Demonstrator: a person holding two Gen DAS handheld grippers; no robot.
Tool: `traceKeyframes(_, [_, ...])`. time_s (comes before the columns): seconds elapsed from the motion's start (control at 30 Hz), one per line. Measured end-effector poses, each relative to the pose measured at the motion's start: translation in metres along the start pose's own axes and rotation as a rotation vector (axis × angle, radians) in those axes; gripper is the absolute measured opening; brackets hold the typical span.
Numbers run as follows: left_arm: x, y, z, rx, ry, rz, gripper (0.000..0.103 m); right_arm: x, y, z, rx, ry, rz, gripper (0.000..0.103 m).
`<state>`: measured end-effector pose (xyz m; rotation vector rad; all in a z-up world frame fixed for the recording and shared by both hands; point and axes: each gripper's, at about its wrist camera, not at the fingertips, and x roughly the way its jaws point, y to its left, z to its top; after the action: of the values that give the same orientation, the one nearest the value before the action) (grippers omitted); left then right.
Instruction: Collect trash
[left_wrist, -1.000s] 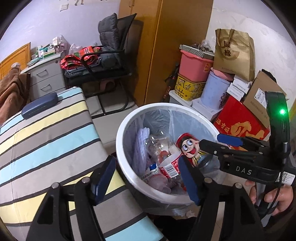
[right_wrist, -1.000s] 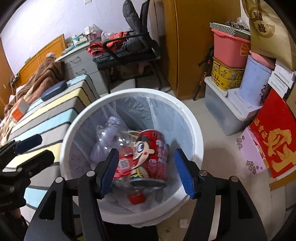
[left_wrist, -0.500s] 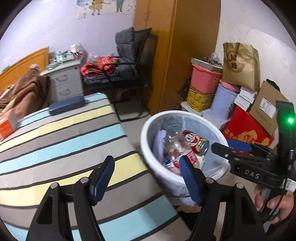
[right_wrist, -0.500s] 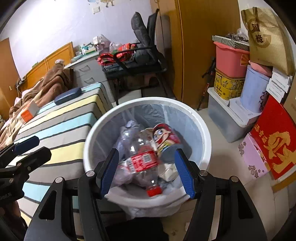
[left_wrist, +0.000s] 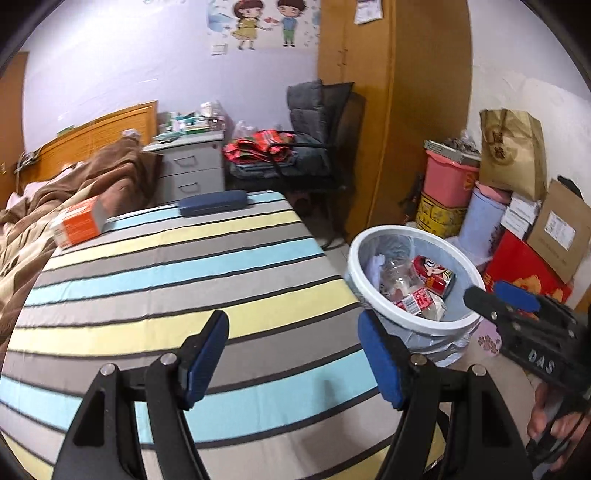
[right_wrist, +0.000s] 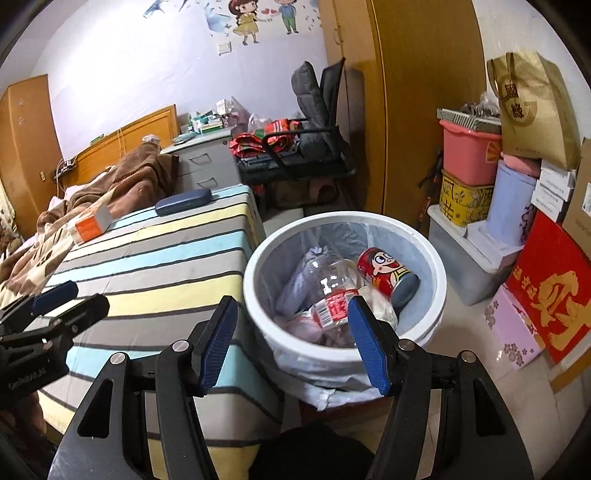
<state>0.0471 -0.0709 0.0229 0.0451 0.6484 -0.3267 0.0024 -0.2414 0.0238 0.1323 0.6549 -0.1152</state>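
A white trash bin (right_wrist: 432, 258) with a clear liner stands on the floor beside the striped table; it also shows in the left wrist view (left_wrist: 369, 240). Inside lie a red cartoon can (right_wrist: 386, 275), a clear plastic bottle (right_wrist: 328, 291) with a red label and white crumpled bags. My right gripper (right_wrist: 293, 343) is open and empty, above the bin's near rim. My left gripper (left_wrist: 293, 358) is open and empty, above the striped tablecloth (left_wrist: 166, 280), left of the bin. An orange box (left_wrist: 79, 221) and a dark blue case (left_wrist: 212, 202) lie at the table's far end.
A black chair (right_wrist: 314, 147) with clothes stands behind the table. A grey drawer unit (left_wrist: 192, 170) and a bed with a brown blanket (left_wrist: 74, 184) are at far left. Stacked boxes, a pink tub (right_wrist: 469, 151) and a red box (right_wrist: 550, 295) crowd the right wall.
Both grippers have pulled back and up from the bin. The left one has swung left over the table. The red can now lies loose in the bin.
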Motion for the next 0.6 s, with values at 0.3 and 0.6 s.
traceKeyframes(0.3, [-0.026,0.018,-0.024,-0.044,-0.05,0.064,0.076,-0.019,0.023,-0.023,-0.027,-0.059,-0.011,0.064])
traceKeyframes(0.6, [-0.043,0.03,-0.045,-0.038,-0.073,0.143,0.076,-0.024,0.042,-0.035,-0.042,-0.074,0.029,0.064])
